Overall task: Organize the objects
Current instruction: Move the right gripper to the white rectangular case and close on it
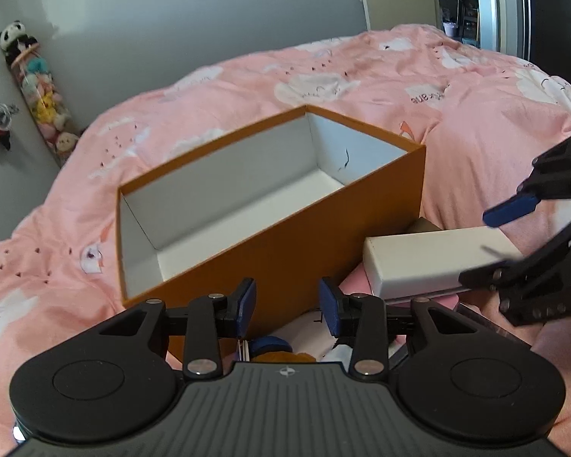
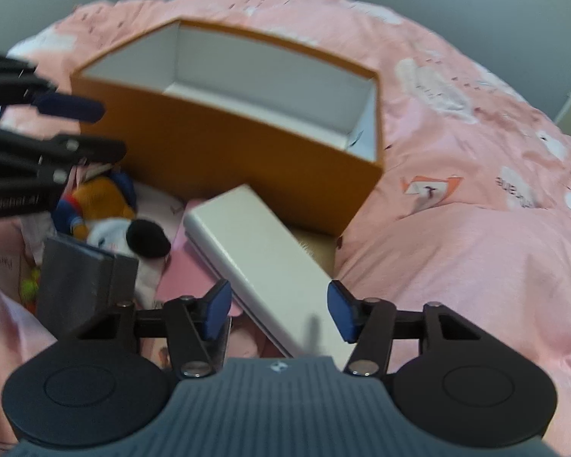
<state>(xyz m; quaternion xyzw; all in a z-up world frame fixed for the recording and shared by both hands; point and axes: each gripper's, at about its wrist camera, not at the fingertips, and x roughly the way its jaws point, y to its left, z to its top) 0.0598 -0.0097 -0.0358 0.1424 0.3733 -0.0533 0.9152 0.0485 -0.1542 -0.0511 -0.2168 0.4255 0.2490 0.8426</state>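
Centrally on the bed point(image 1: 418, 76), an open orange box point(image 1: 285, 236) with a white inside sits on the pink cloud-print duvet, nothing visible inside it. Its long axis runs from near left to far right in the left wrist view. Just beside its near long wall lies a long white box point(image 2: 259, 262), on top of the clutter there; its long axis runs at an angle to the orange wall, one short end nearest the orange box's right corner, the other reaching between the right gripper's point(image 2: 279, 312) fingers. Those fingers stand wide apart, one on each side of the white box, and whether the blue pads touch it cannot be told.

The left gripper point(image 1: 287, 304) hovers before the orange wall with fingers moderately apart and nothing between them.

Only the right wrist view shows the rest of the pile: a plush toy point(image 2: 102, 209) in orange, white and blue with a black round part, left of the white box; a dark grey box point(image 2: 76, 285) nearer the camera; and a pink sheet point(image 2: 186, 266) under them. That view is blurred.

Only the left wrist view shows the grey wall, a tall clear tube of soft toys point(image 1: 42, 103) topped by a panda, and a doorway at the far right.
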